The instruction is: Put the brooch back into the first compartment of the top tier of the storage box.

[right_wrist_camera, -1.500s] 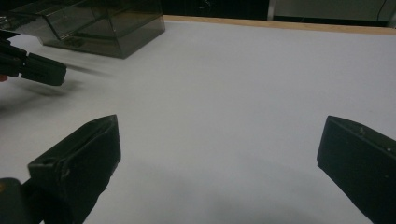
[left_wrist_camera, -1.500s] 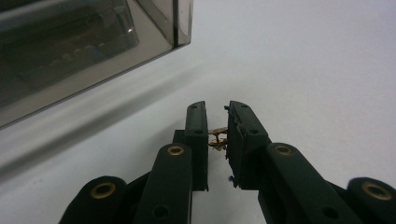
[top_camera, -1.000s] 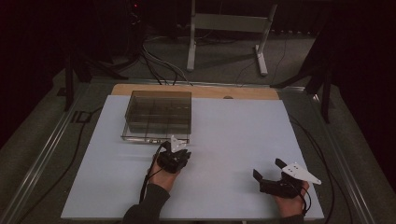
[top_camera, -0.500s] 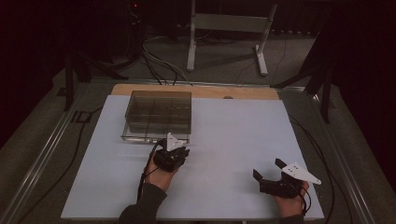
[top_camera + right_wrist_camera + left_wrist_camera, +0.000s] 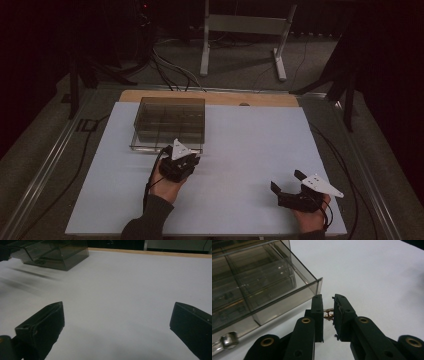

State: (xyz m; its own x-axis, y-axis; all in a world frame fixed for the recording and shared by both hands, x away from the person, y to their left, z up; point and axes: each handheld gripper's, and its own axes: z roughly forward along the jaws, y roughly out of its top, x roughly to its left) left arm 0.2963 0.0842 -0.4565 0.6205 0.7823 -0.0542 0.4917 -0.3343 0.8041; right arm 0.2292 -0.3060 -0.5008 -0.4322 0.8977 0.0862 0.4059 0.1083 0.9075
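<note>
One white table (image 5: 240,150) is carrying everything. One clear smoky compartment box (image 5: 170,122) is sitting just ahead of the left gripper (image 5: 190,154), its near corner lying just beyond and left of the jaw tips in the left gripper view (image 5: 328,305). Two grippers are working: the left one is pinching one tiny coppery wire piece (image 5: 328,314) between its nearly closed jaws, above the table. The right gripper (image 5: 287,181) is resting well apart, jaws spread wide, gripping nothing.
</note>
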